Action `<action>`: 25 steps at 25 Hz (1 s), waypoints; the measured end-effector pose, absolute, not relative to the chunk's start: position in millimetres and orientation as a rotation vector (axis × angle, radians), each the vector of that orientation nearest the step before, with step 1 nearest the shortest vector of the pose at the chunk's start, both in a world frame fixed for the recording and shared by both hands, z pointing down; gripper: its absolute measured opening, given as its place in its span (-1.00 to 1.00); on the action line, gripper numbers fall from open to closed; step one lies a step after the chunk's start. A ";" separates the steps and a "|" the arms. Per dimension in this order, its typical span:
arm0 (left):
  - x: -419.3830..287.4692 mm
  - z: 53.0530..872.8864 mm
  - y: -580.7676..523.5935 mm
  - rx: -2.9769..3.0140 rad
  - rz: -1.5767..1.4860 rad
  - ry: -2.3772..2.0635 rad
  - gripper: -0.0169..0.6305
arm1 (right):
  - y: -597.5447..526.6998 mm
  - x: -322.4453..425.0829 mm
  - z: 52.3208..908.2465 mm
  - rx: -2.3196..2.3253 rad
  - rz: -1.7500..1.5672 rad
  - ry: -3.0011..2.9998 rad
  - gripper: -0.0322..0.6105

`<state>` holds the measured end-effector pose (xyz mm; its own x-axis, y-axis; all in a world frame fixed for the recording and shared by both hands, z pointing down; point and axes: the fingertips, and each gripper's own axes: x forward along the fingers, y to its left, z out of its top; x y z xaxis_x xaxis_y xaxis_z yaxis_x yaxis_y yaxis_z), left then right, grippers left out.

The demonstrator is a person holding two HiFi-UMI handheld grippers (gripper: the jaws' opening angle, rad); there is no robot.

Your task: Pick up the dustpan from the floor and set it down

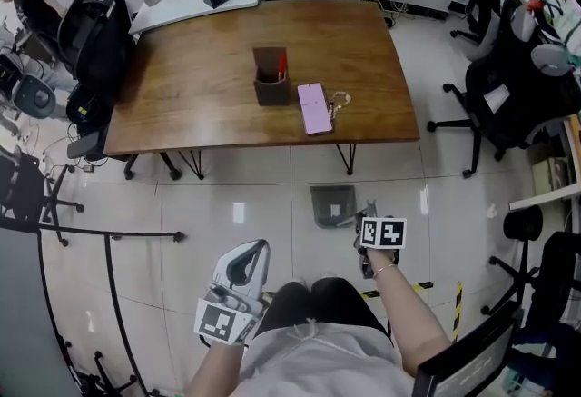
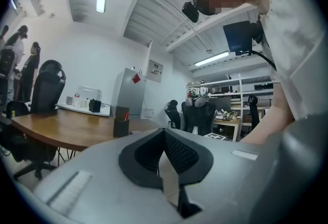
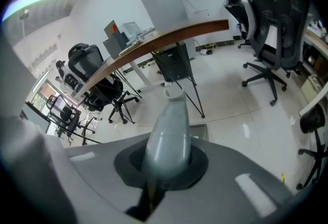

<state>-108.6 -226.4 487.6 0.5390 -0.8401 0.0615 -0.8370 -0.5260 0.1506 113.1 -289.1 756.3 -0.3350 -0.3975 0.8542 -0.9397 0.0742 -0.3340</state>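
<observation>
Evidently light and stiff, the grey plastic dustpan (image 1: 331, 204), lower centre, is best taken by its handle (image 3: 168, 130); the right gripper (image 1: 363, 224) clamps there, while the left gripper (image 1: 251, 257) is closed on nothing.

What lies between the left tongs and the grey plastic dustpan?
Nothing but bare glossy white floor tiles, as the head view shows, between the left tongs and the grey plastic dustpan.

My left tool (image 2: 164, 133) and right tool (image 3: 166, 161), pale grey shells with black textured pads, left marker cube (image 1: 221, 321) and right marker cube (image 1: 382, 233) in black-and-white squares, my white top (image 1: 318, 361), black trousers (image 1: 318, 300), thin bracelet (image 1: 385, 269) on my right wrist
</observation>
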 end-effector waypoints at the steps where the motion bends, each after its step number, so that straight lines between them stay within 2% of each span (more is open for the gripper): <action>1: -110.4 496.9 -228.9 2.605 -0.029 -1.441 -0.90 | -290.9 111.5 765.2 1.326 1.217 -1.792 -0.89; 7: -114.8 520.7 -234.2 2.581 -0.035 -1.450 -0.90 | -296.0 107.6 781.5 1.304 1.144 -1.774 -0.87; 8: -114.0 521.2 -233.3 2.578 -0.033 -1.443 -0.90 | -293.6 107.7 784.1 1.272 1.127 -1.759 -0.72; 9: -112.8 520.6 -232.3 2.577 -0.032 -1.435 -0.90 | -290.9 106.5 786.7 1.239 1.111 -1.751 -0.44; 10: -111.5 518.7 -231.8 2.578 -0.032 -1.429 -0.90 | -289.5 104.9 788.5 1.220 1.090 -1.751 -0.37; 11: -110.4 516.0 -231.6 2.580 -0.032 -1.425 -0.90 | -290.2 104.1 789.6 1.220 1.053 -1.754 -0.22; 12: -109.9 513.2 -231.6 2.581 -0.031 -1.423 -0.90 | -292.3 104.6 790.0 1.233 0.993 -1.752 0.70; 13: -109.9 510.2 -231.3 2.582 -0.028 -1.424 -0.90 | -294.3 105.8 789.0 1.245 0.922 -1.747 0.92; 20: -117.0 472.5 -221.6 2.575 -0.036 -1.428 -0.90 | -291.0 115.6 738.2 1.315 0.725 -1.748 0.92; 24: -120.7 435.3 -208.9 2.586 -0.052 -1.399 -0.90 | -274.6 118.5 672.6 1.372 0.763 -1.780 0.90; 25: -120.5 425.8 -204.8 2.589 -0.056 -1.383 -0.90 | -268.3 118.2 648.6 1.396 0.761 -1.803 0.84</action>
